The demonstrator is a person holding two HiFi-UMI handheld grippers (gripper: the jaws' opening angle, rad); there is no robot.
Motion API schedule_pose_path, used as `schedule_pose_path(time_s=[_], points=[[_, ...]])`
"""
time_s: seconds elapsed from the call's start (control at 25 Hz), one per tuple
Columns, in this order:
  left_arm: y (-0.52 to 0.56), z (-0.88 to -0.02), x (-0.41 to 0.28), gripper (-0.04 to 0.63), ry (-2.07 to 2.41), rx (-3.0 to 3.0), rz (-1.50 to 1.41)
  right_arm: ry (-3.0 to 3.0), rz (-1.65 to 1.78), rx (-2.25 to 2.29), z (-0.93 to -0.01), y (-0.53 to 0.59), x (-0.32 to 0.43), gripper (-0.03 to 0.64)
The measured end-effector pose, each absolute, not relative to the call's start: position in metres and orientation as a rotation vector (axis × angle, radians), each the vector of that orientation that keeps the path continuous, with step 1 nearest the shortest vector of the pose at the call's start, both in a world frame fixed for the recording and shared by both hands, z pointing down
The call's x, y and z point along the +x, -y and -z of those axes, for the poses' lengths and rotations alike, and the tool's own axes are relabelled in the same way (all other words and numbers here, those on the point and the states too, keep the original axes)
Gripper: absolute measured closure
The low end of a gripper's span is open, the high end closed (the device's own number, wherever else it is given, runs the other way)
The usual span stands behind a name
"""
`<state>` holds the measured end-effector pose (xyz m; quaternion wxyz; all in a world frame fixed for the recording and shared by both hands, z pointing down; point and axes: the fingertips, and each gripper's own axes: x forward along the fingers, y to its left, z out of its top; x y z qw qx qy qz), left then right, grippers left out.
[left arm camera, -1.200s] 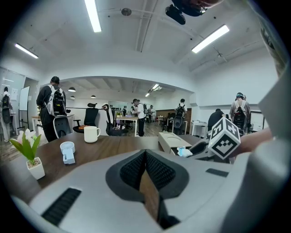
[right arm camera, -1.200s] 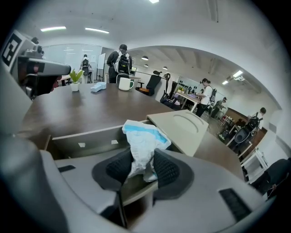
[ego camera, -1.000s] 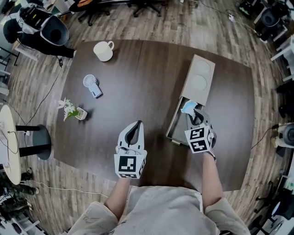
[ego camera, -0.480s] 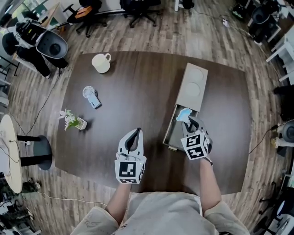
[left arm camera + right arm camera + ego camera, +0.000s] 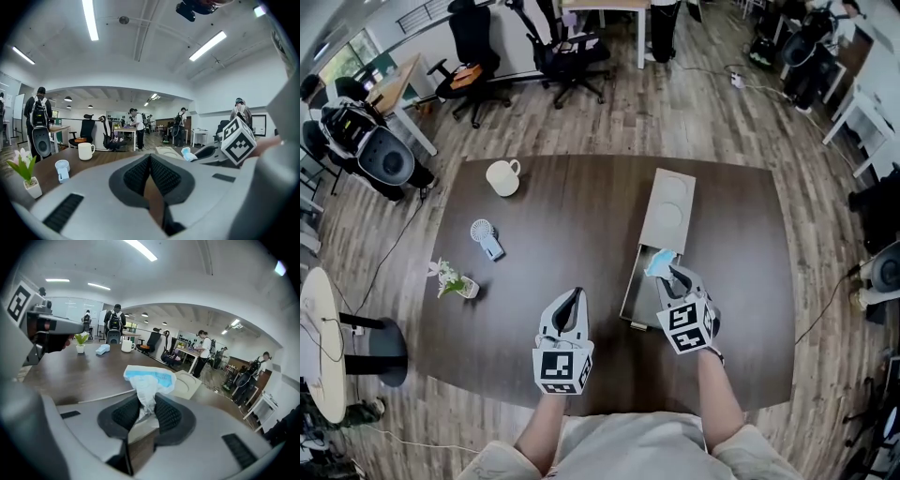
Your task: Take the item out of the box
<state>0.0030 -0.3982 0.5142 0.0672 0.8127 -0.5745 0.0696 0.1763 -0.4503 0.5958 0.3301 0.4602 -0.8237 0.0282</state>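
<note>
the right claw (image 5: 146,414) is closed most of the way, its ribbed pads pinching the crumpled lower end of a soft blue-and-white packet (image 5: 147,378). the packet's wider end fans out just past the tips. the left claw (image 5: 150,171) is closed with nothing between its pads, and is held level off to the right claw's left side.

from the head view, the right claw (image 5: 675,277) holds the packet (image 5: 659,263) over the far end of the open box (image 5: 630,289), which lies directly beneath it on the dark surface (image 5: 572,225). the pale lid (image 5: 667,211) lies just beyond the box, further out from the tips. well off to the claw's left stand a small fan (image 5: 485,236), a flower pot (image 5: 452,279) and a white mug (image 5: 502,177).

i judge the step in hand to be the lift-out. the packet looks clear of the box walls, though how far above them is hard to tell. the next move calls for carrying it sideways past the near wall to bare surface, keeping the pinch firm since the thin wrapper could slip, then lowering it and parting the pads.
</note>
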Motion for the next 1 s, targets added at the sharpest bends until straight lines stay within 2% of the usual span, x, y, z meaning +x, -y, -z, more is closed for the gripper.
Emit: schedule_pose_path(time_s=[0.4, 1.0], points=[[0.396, -0.472, 0.016, 0.594, 1.768, 2.542, -0.130, 2.271, -0.037, 1.407, -0.522, 0.432, 0.210, 0.520], [0.399, -0.395, 0.057, 0.594, 1.804, 2.683, 0.040, 2.321, 0.174, 1.896, -0.372, 0.374, 0.340, 0.518]])
